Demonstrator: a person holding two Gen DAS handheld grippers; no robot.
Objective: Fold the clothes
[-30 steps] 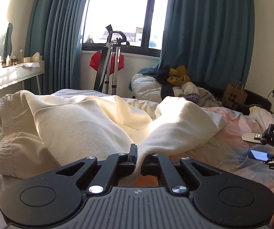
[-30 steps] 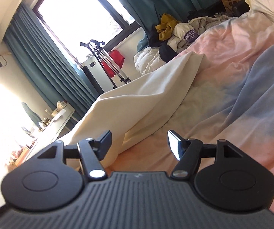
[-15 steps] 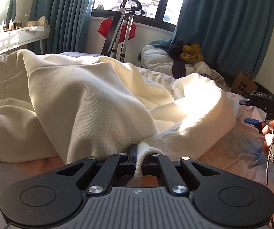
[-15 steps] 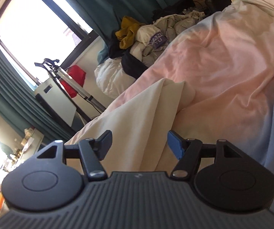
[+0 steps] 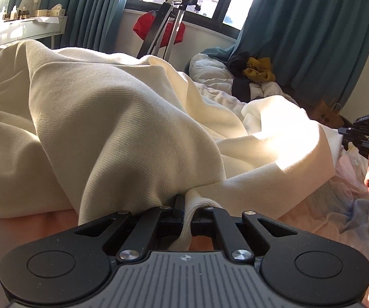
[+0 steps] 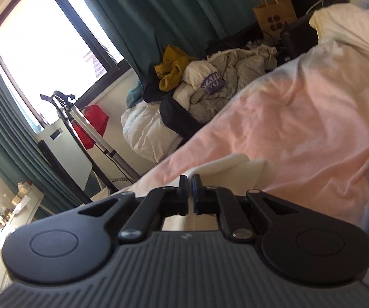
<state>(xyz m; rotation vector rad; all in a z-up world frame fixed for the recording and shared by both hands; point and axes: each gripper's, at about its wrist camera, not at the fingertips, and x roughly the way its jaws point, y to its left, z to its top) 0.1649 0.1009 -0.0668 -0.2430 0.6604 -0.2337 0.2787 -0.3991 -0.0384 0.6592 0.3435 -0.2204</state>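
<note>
Pinching the cream garment (image 5: 112, 128), left tongs (image 5: 184, 206) and right tongs (image 6: 190, 190) each grip an edge.

The garment (image 5: 122, 118) lies heaped on the bed (image 6: 300, 118), filling the left and centre of the left wrist view. The left gripper (image 5: 187, 205) sits at its near edge, the right gripper (image 5: 344, 132) at its far right corner. Behind the bed, a pile of clothes (image 6: 205, 82) rests on a duvet (image 6: 145, 133) before the curtain (image 5: 312, 38). A folded stand (image 5: 163, 25) stands left of the pile, under the window (image 6: 43, 43). A paper bag (image 6: 274, 16) sits to the right of the pile.
</note>
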